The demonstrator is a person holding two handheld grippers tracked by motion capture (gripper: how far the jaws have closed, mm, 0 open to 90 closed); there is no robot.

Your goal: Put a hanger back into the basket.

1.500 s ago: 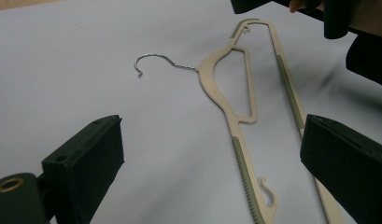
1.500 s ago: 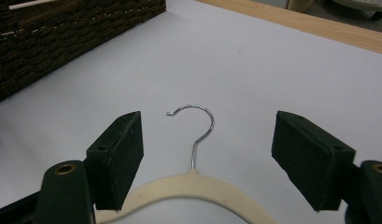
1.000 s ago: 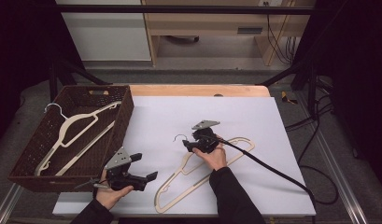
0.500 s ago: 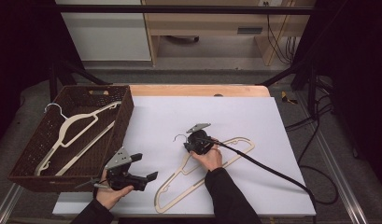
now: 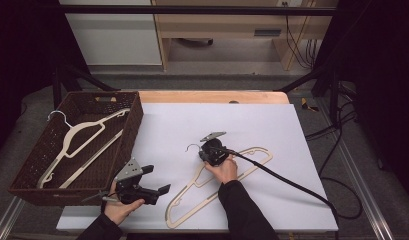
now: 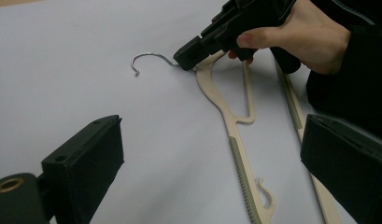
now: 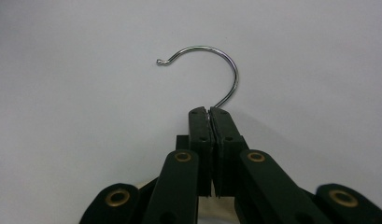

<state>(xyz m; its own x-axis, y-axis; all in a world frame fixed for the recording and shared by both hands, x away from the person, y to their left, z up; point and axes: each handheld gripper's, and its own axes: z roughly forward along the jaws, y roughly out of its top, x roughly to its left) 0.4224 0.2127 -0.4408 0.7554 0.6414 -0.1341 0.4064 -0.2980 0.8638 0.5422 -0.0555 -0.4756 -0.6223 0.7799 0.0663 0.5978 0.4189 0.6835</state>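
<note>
A cream plastic hanger (image 5: 192, 200) with a metal hook (image 5: 192, 147) lies flat on the white table top. My right gripper (image 5: 204, 152) is at the hanger's neck; its jaws have just been closing and now pinch the base of the hook (image 7: 226, 65). In the right gripper view the two pads meet at my right gripper (image 7: 209, 114) tip, with the wire coming out between them. My left gripper (image 5: 156, 179) rests open near the table's front left, nothing between its jaws. The left gripper view shows the hanger (image 6: 235, 144) and my right gripper (image 6: 186, 56) beyond my left gripper (image 6: 212, 154).
A dark wicker basket (image 5: 22, 175) stands at the left edge of the table, with another cream hanger (image 5: 87, 130) lying in it. The right gripper's black cable (image 5: 292, 185) trails across the table to the right front.
My right gripper has tipped down onto the hanger's neck and its jaws have shut there. The left gripper has stayed where it was.
</note>
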